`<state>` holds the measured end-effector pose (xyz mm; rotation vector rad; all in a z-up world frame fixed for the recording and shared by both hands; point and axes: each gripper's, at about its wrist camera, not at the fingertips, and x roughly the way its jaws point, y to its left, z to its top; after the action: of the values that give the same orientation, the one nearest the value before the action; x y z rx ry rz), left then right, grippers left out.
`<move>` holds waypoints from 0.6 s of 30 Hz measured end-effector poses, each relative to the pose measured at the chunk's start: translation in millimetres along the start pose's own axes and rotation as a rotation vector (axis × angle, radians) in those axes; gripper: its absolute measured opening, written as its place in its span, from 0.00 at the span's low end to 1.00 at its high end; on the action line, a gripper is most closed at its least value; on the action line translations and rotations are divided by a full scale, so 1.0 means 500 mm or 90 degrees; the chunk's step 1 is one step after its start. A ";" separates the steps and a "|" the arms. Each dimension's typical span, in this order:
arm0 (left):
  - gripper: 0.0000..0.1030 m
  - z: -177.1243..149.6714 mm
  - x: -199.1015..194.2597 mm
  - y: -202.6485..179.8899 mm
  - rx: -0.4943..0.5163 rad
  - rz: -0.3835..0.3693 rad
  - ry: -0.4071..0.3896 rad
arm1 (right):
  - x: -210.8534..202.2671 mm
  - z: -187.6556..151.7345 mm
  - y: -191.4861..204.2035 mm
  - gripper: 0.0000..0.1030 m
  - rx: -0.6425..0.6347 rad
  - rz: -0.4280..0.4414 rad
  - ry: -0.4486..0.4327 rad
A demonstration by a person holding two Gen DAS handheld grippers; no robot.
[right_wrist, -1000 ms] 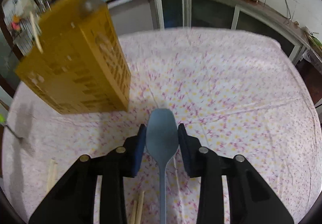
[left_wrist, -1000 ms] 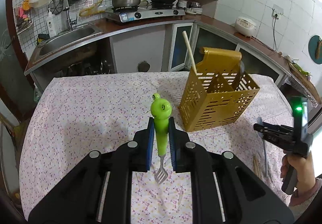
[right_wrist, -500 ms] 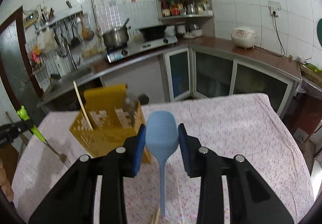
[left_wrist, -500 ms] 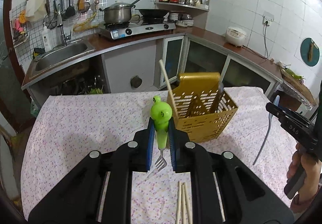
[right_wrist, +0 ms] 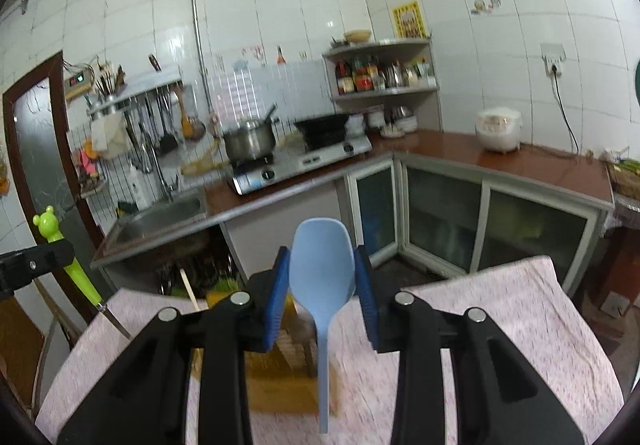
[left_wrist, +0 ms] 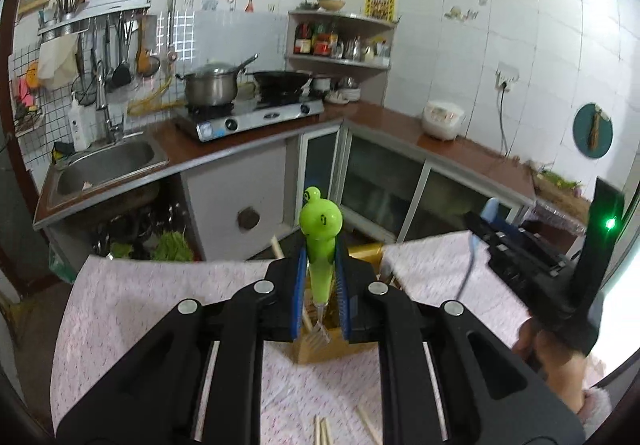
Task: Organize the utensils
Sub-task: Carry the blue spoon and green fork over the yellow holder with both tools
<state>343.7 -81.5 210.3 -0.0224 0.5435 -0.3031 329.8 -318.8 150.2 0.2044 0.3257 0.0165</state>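
My left gripper (left_wrist: 320,281) is shut on a green frog-handled fork (left_wrist: 319,241), handle up, tines hanging just above the yellow utensil holder (left_wrist: 320,349). My right gripper (right_wrist: 321,277) is shut on a light blue spoon (right_wrist: 322,273) by its bowl, handle hanging down over the holder (right_wrist: 280,385). The holder stands on the floral tablecloth (left_wrist: 160,305) and is mostly hidden behind both grippers. A chopstick (right_wrist: 188,287) sticks out of it. The right gripper (left_wrist: 520,249) shows at the right of the left wrist view; the fork (right_wrist: 64,249) shows at the left of the right wrist view.
Loose chopsticks (left_wrist: 324,429) lie on the cloth near the front edge. Behind the table run a kitchen counter with a sink (left_wrist: 104,161), a stove with a pot (left_wrist: 212,89), and a rice cooker (left_wrist: 444,119).
Both grippers have risen and tilted up from the table. The holder has slid from ahead to beneath both grippers, so the fork and the spoon now hang over it.
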 end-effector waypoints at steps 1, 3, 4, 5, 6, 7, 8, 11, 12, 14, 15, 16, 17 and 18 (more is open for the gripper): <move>0.12 0.011 0.005 -0.001 -0.006 -0.004 -0.002 | 0.005 0.008 0.005 0.32 0.000 0.004 -0.008; 0.12 0.021 0.021 -0.001 -0.014 -0.004 -0.004 | 0.017 0.022 0.011 0.32 0.002 0.007 -0.024; 0.12 0.023 0.035 0.000 -0.017 -0.001 -0.001 | 0.023 0.028 0.014 0.32 0.004 0.010 -0.031; 0.12 0.021 0.046 0.001 -0.020 0.000 0.002 | 0.027 0.029 0.017 0.32 0.005 0.013 -0.035; 0.12 0.016 0.065 0.006 -0.026 0.000 0.005 | 0.037 0.032 0.020 0.32 0.006 0.017 -0.036; 0.12 0.011 0.080 0.009 -0.031 -0.002 0.008 | 0.047 0.033 0.023 0.32 0.006 0.019 -0.037; 0.12 0.002 0.102 0.013 -0.038 -0.007 0.011 | 0.052 0.032 0.026 0.32 0.005 0.021 -0.040; 0.12 -0.020 0.150 0.021 -0.046 -0.006 0.024 | 0.079 0.022 0.028 0.32 0.007 0.025 -0.041; 0.12 -0.030 0.174 0.025 -0.049 0.002 0.035 | 0.093 0.013 0.027 0.32 0.010 0.025 -0.037; 0.12 -0.042 0.198 0.031 -0.051 0.008 0.043 | 0.110 0.001 0.022 0.32 0.012 0.031 -0.037; 0.12 -0.050 0.209 0.035 -0.054 0.006 0.047 | 0.118 -0.005 0.023 0.32 0.010 0.035 -0.037; 0.12 -0.056 0.218 0.039 -0.054 0.005 0.051 | 0.124 -0.013 0.024 0.32 0.005 0.032 -0.036; 0.12 -0.062 0.223 0.042 -0.055 0.005 0.053 | 0.130 -0.020 0.025 0.32 -0.001 0.030 -0.035; 0.12 -0.072 0.229 0.043 -0.050 0.005 0.058 | 0.138 -0.030 0.025 0.32 -0.006 0.032 -0.028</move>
<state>424.2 -91.9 119.2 -0.0824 0.6456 -0.2769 390.7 -300.2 116.9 0.2032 0.2763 0.0638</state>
